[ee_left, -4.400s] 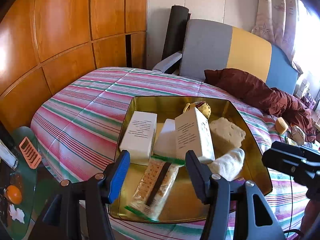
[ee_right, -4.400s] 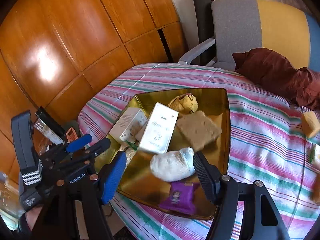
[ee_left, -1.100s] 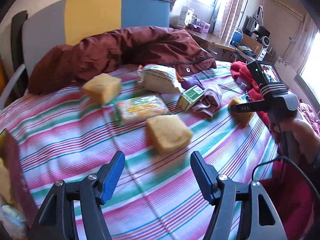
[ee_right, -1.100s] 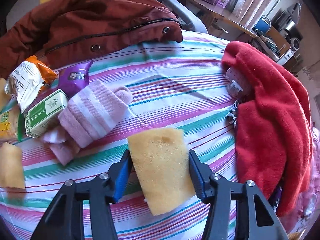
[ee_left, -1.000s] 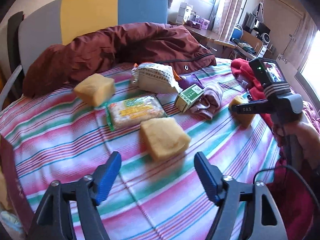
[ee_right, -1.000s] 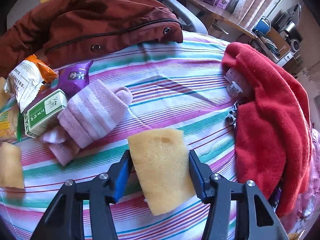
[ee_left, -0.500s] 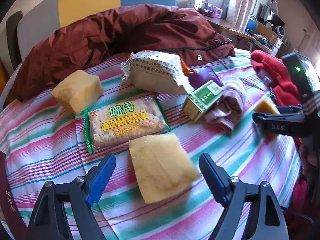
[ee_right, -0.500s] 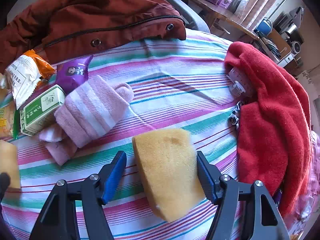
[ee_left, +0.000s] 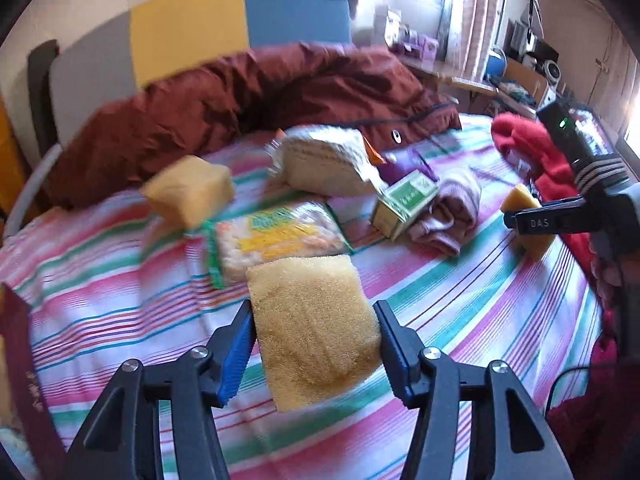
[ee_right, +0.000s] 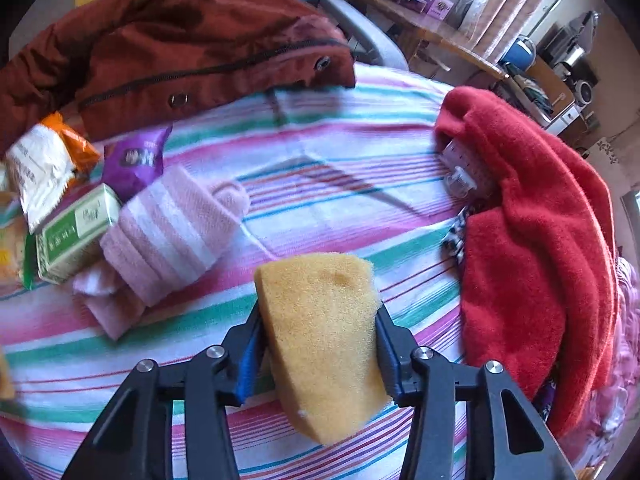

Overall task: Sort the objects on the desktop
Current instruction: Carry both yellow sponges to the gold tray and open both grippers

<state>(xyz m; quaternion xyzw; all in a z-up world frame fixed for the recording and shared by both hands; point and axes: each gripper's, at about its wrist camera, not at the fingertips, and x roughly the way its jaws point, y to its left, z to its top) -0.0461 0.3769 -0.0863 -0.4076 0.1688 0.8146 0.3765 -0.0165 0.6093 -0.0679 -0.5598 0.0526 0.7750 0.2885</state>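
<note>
My left gripper (ee_left: 314, 344) is shut on a yellow sponge (ee_left: 312, 328) over the striped cloth. My right gripper (ee_right: 318, 350) is shut on another yellow sponge (ee_right: 324, 340); it also shows in the left wrist view (ee_left: 528, 220) at the right. A third sponge (ee_left: 188, 190), a cracker pack (ee_left: 276, 236), a white snack bag (ee_left: 326, 166), a green box (ee_left: 404, 204), a pink sock (ee_right: 176, 228) and a purple packet (ee_right: 134, 160) lie on the cloth.
A dark red jacket (ee_left: 248, 100) lies across the back of the table. A red towel (ee_right: 536, 220) is heaped at the right edge. A chair with grey, yellow and blue back (ee_left: 192, 32) stands behind. The gold tray's edge (ee_left: 20, 364) shows at far left.
My left gripper has moved onto the near sponge and closed on it. My right gripper, open half a second ago, has closed on its sponge and lifted it slightly.
</note>
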